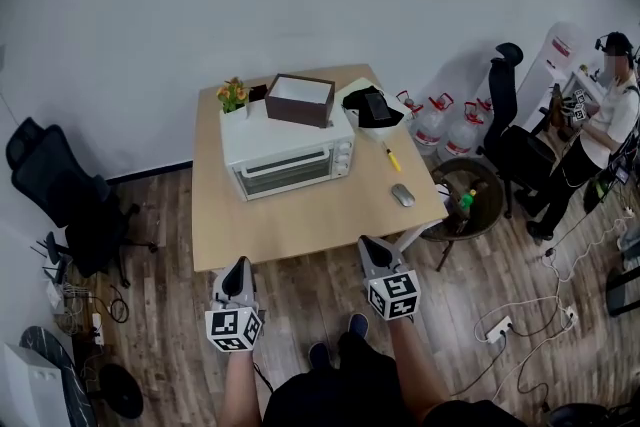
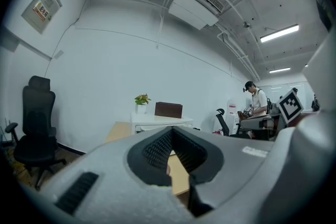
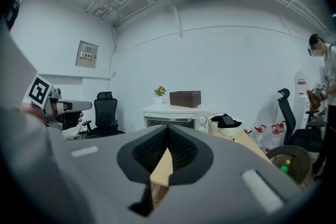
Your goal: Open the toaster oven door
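Toaster oven [image 1: 288,158]: sitting at the back of the table [image 1: 300,227], door closed and facing the person.
Left gripper [image 1: 238,267]: hovering off the table's near edge, jaws pressing together, empty.
Right gripper [image 1: 372,245]: hovering alongside, jaws likewise meeting on nothing.
Brown box [image 1: 300,100]: resting on the oven's top.

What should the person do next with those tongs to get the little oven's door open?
Probably reach the right tongs forward across the table toward the toaster oven, spreading them on the way. Right now they and the left tongs hang shut and empty at the table's near edge, well short of the oven, and its door looks closed.
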A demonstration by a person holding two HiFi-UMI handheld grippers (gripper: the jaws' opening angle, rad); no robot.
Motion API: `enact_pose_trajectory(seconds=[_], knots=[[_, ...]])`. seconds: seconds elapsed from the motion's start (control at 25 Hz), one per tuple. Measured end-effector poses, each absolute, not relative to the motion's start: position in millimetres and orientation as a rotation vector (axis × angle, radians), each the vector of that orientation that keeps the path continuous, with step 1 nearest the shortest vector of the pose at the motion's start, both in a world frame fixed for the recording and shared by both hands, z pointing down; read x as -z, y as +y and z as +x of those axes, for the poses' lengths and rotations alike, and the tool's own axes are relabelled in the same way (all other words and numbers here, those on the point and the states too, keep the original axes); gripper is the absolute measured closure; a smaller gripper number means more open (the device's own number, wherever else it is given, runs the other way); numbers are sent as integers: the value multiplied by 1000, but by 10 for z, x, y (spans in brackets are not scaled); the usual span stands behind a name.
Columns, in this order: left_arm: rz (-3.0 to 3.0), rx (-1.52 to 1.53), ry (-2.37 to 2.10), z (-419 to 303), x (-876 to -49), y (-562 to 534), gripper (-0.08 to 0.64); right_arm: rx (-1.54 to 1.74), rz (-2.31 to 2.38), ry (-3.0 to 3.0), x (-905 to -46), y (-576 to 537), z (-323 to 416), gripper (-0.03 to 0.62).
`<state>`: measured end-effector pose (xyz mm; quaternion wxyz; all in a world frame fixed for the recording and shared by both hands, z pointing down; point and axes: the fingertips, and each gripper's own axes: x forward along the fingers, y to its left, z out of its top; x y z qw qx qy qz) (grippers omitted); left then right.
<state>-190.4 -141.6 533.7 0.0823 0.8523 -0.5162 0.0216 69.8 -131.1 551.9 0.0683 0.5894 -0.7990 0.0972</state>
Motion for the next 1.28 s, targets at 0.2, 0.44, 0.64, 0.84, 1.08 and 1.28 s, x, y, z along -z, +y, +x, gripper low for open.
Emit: enact_pose_trajectory(seconds=[0.2, 0.44, 0.64, 0.84, 1.08, 1.28], knots=[[2529, -70, -1565, -1808, -5369, -1608, 565, -311, 1746, -2420, -5594, -1518, 785, 591], [2504, -82, -1591, -1716, -5430, -1861, 565, -324, 1691, -2429, -5702, -1775, 824, 591], [2481, -75, -1614, -1596, -5467, -2022, 565, -340, 1658, -2451, -5716, -2005, 944, 589], [2457, -65, -1630, -1572, -5476, -2176, 565, -324, 1621, -2463, -5689, -2241, 943, 586], [2448, -71, -1648, -1516, -5484, -2267, 565, -318, 1574, -2482, -5691, -2483, 947, 586], [2442, -89, -1677, -1503, -5493, -2327, 565, -295, 1535, -2510, -5636, -2664, 903, 584]])
